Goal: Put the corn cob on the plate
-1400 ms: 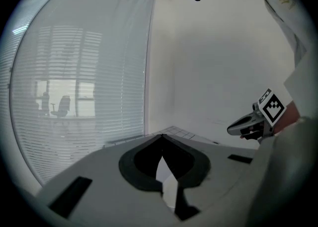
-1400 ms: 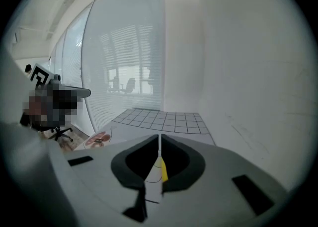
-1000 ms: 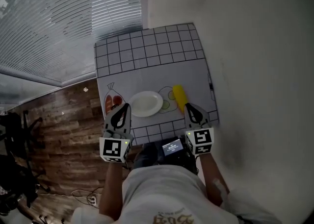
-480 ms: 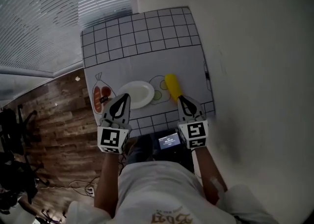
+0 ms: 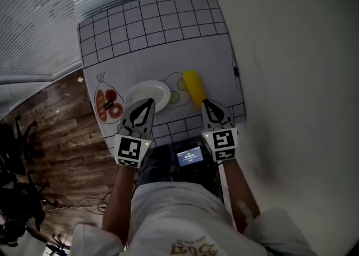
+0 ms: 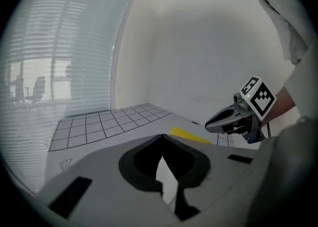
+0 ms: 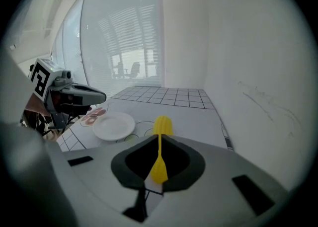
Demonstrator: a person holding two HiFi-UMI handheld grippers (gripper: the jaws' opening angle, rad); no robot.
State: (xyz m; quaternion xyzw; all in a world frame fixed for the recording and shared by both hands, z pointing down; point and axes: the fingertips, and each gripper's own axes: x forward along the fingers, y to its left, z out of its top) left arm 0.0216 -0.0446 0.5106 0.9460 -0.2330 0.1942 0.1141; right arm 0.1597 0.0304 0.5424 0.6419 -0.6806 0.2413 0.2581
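A yellow corn cob (image 5: 194, 86) lies on the checked tablecloth (image 5: 151, 25), just right of a white plate (image 5: 147, 93) that holds nothing. My right gripper (image 5: 205, 102) is shut and holds nothing; its tip sits right at the cob's near end. In the right gripper view the corn cob (image 7: 162, 123) shows just past the closed tips (image 7: 159, 133), with the plate (image 7: 114, 125) to its left. My left gripper (image 5: 149, 102) is shut with nothing in it, over the plate's near edge. The left gripper view shows its joined tips (image 6: 162, 135) and the corn cob (image 6: 187, 134) beyond.
Food pictures are printed on the cloth, one at the left edge (image 5: 106, 105). A small screen device (image 5: 189, 156) hangs at the person's waist by the table's near edge. Wooden floor (image 5: 50, 137) lies left of the table and a white wall (image 5: 291, 53) right.
Both grippers have come lower and nearer the table. The right tip has closed in on the cob's near end and the left tip now reaches the plate's near edge.
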